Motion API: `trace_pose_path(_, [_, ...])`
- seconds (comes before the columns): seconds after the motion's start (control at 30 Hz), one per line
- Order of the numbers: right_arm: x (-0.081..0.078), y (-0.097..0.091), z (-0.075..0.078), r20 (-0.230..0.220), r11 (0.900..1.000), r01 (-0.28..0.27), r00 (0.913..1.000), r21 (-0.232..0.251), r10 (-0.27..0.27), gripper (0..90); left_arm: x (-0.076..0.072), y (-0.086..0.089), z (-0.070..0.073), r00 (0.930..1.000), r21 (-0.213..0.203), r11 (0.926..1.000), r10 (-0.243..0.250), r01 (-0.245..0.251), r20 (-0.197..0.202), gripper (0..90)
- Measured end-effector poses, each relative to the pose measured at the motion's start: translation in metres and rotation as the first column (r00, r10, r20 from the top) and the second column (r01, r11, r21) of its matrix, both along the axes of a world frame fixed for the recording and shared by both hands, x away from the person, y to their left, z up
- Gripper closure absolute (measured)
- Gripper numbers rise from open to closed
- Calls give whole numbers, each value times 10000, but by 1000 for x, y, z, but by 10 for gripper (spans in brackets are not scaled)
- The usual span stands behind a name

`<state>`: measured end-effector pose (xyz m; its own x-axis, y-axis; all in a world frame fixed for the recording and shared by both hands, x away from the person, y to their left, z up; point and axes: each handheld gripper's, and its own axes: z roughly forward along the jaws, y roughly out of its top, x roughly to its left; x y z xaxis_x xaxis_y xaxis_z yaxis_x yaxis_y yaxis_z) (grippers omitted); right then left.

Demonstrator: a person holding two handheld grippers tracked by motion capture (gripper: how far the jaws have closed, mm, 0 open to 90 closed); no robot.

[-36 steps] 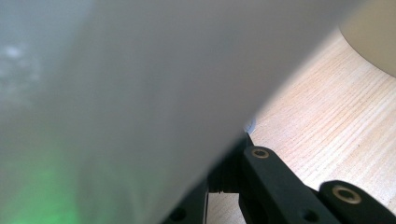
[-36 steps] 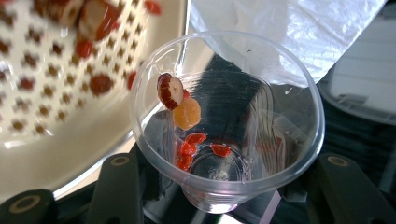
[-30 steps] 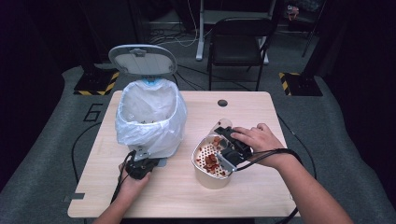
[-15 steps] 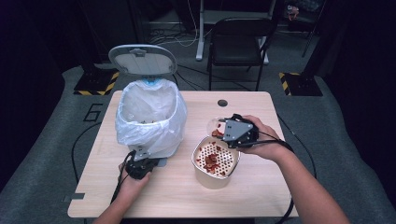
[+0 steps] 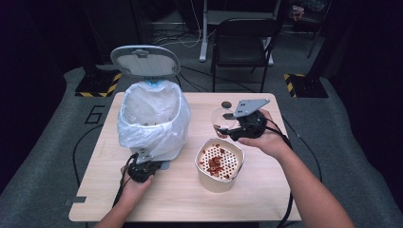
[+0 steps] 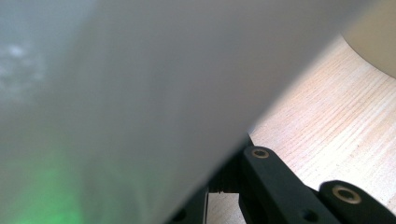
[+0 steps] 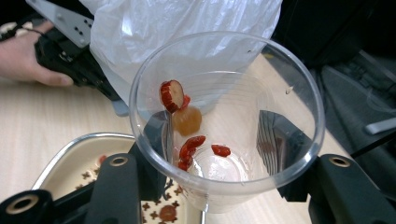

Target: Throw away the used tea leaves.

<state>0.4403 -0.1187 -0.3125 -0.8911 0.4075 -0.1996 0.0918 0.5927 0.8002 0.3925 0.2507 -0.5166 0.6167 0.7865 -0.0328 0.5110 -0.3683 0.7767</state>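
Overhead, the wooden surface (image 5: 180, 199) is showing plenty of bare room along its near edge and at its right side, while the left half is being crowded by a bin lined with a white bag (image 5: 152, 121), its lid (image 5: 145, 60) standing open behind it. A beige strainer bowl (image 5: 219, 164) with red scraps is sitting near the middle, just right of the bin. The left gripper (image 5: 142, 168) is resting low at the bin's near foot, touching the bag. The right gripper (image 5: 235, 128) is hovering above the surface between bin and bowl's far side, carrying a clear plastic cup (image 5: 222, 118) tilted toward the bin. A small dark disc (image 5: 226, 104) is lying on the surface just behind the cup

Next, in the left gripper view, the white bag (image 6: 140, 93) is pressing right up against the lens, leaving a wedge of bare wood (image 6: 336, 116) at the right. The fingers (image 6: 280, 186) are lying pressed together, with nothing seen between them

Finally, in the right gripper view, the fingers (image 7: 116, 186) are standing about half spread and pinching the cup (image 7: 224, 121) by its outer wall on both sides. Red peel pieces and a pale amber lump are clinging inside the cup. The bag (image 7: 187, 28) is hanging just beyond the cup's rim, the bowl's edge (image 7: 70, 149) is lying below left, and the other gripper (image 7: 70, 51) is sitting by the bag
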Motion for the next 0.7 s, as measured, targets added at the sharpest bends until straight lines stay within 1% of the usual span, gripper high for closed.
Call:
trace_pose_path(0.1, [3,-1,2,-599,9994,196,9980,272,-180,462,0,0,0,10000,21,10000,11,-11,-1,900])
trace_pose_path(0.17, [5,-1,2,-1003,9985,335,9945,427,-290,461,0,0,0,10000,-3,10000,12,-12,-6,900])
trace_pose_path(0.23, [7,-1,3,-1287,9979,465,9909,454,-403,461,0,0,0,10000,23,10000,-16,16,32,900])
trace_pose_path(0.3, [8,-1,5,-1440,9969,604,9882,496,-527,461,0,0,0,10000,-49,10000,30,-30,2,900])
trace_pose_path(0.33, [8,-1,6,-1528,9962,667,9866,553,-576,461,0,0,0,10000,-22,10000,17,-17,38,900])
trace_pose_path(0.47, [7,2,13,-1753,9943,697,9830,806,-547,459,0,0,0,10000,2,10000,13,-13,7,900])
trace_pose_path(0.5, [7,4,15,-1777,9939,670,9828,877,-506,458,0,0,0,10000,-40,10000,28,-28,14,900])
trace_pose_path(0.53, [6,6,17,-1777,9939,637,9830,895,-470,459,0,0,0,10000,8,10000,-3,3,16,900])
trace_pose_path(0.57, [5,7,19,-1712,9939,592,9843,928,-426,459,0,0,0,10000,-29,10000,15,-15,24,900])
trace_pose_path(0.67, [4,14,25,-1665,9949,503,9854,869,-353,459,0,0,0,10000,18,10000,3,-3,30,900])
trace_pose_path(0.7, [4,17,28,-1732,9945,539,9842,893,-378,458,0,0,0,10000,-35,10000,40,-40,36,900])
